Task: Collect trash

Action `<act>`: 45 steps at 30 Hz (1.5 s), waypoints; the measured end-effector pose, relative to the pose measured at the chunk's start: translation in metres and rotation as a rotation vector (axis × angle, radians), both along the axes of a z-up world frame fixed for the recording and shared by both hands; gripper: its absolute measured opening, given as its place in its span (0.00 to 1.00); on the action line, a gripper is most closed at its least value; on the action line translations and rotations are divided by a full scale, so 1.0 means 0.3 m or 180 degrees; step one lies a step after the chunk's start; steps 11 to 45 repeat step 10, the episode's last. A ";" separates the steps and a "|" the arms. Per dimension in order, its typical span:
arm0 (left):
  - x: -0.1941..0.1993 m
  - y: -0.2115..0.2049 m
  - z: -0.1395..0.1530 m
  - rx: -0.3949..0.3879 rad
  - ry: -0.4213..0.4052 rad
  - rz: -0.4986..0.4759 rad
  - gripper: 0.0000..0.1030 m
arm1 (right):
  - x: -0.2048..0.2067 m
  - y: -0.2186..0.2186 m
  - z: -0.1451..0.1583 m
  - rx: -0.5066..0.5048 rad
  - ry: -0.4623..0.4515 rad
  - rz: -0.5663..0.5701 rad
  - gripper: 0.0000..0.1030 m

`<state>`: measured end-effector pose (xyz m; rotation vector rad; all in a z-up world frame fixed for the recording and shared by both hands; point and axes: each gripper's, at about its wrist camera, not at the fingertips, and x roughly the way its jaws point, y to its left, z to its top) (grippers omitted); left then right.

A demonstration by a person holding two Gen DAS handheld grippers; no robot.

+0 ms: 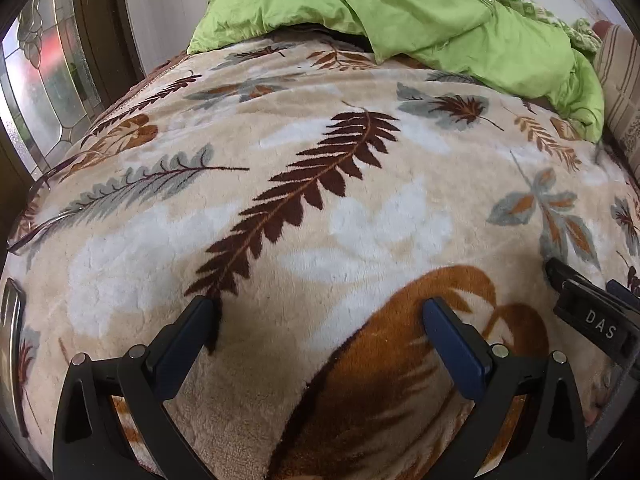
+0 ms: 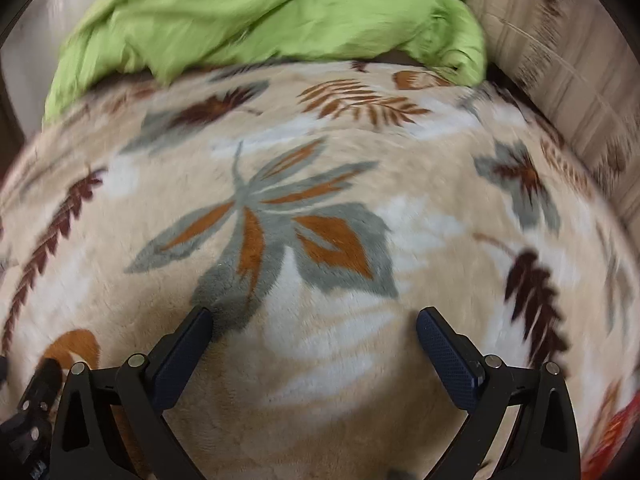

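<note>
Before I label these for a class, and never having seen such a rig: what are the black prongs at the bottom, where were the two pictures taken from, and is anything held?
Each picture comes from a camera on a hand-held gripper, looking forward along its two fingers. The prongs are those fingers. The left gripper and the right gripper are both open and hold nothing. In the left view, the right gripper shows at the edge. Below them lies a beige blanket with a leaf pattern, on a bed. At its far end is a crumpled green sheet. A window stands at the left. The right view is blurred. No trash shows in either picture.
</note>
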<state>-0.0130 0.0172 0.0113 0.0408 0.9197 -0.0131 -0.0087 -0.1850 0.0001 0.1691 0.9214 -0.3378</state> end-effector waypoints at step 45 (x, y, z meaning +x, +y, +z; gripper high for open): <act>0.029 0.009 -0.008 0.0008 0.0006 -0.0004 1.00 | 0.033 0.010 0.007 -0.0031 0.0044 0.0018 0.99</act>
